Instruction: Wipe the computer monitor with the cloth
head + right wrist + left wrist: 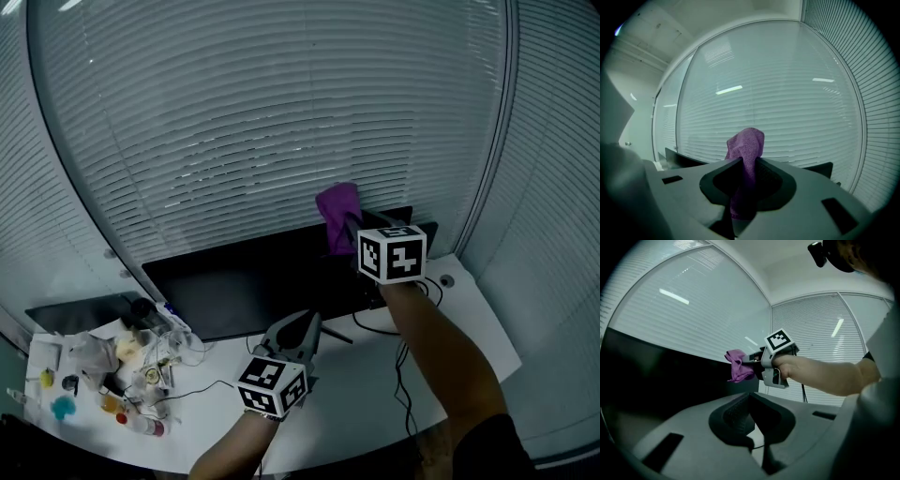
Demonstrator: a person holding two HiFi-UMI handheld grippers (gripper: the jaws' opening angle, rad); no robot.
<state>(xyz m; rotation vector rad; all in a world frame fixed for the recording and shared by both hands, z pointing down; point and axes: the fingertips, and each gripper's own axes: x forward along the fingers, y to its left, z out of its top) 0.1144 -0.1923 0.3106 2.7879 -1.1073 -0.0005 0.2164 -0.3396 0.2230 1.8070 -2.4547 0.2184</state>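
Head view: monitor [244,281] partly behind cloth [337,208]

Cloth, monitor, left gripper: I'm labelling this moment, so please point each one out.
cloth [337,206]: head view, its bunched purple top.
monitor [244,286]: head view, the bare dark screen face.
left gripper [300,323]: head view, midway between its fingertips.

The monitor [253,286] stands at the far side of the table [366,412], directly before the blinds [281,112], with small items [122,370] lying on the table's left end. The cloth [337,208], clamped in the right gripper [343,232], is at the monitor's top edge toward its right end. The left gripper [307,323] hovers nearer and to the left, over the table before the monitor.
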